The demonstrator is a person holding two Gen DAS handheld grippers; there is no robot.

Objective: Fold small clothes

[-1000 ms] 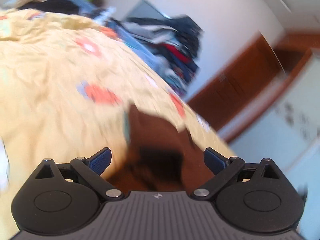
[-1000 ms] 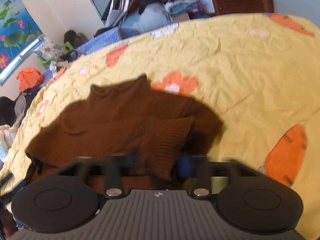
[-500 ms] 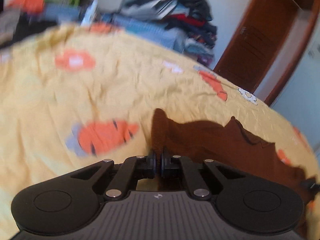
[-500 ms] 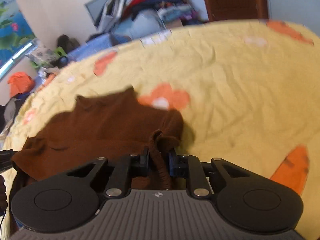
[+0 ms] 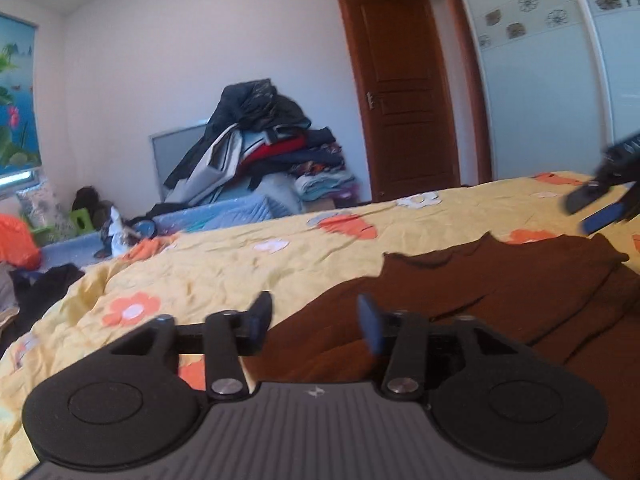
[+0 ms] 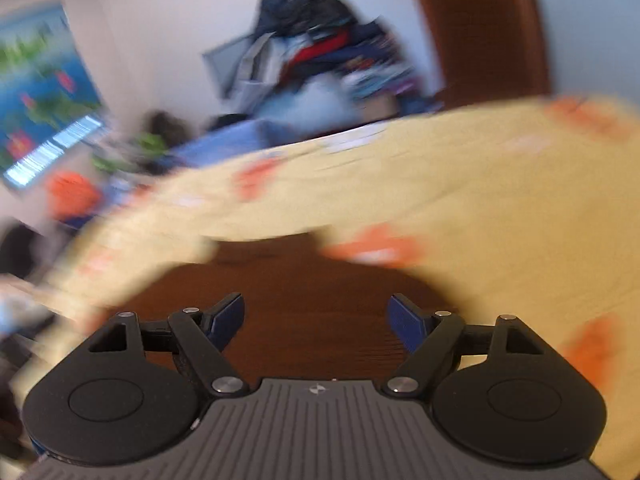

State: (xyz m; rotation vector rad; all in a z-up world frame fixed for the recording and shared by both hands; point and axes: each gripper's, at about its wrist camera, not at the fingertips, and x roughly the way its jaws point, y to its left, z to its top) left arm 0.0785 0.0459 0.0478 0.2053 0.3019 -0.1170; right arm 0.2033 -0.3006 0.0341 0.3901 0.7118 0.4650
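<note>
Left wrist view | brown knitted sweater (image 5: 500, 300) spread flat on yellow flowered bedsheet (image 5: 224, 268), ready for folding | left gripper (image 5: 316, 318) parted, empty, near hem | right gripper (image 6: 316, 316) parted, empty, above sweater.

soft daylight; left view sharp, right view motion-blurred, edges fisheye-bent.

Yellow flowered bed (image 5: 224, 268) carries a spread brown sweater (image 5: 500, 292)

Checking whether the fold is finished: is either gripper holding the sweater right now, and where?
Nothing is held. The left gripper and right gripper are both open above the brown sweater, with no cloth between their fingers.
</note>
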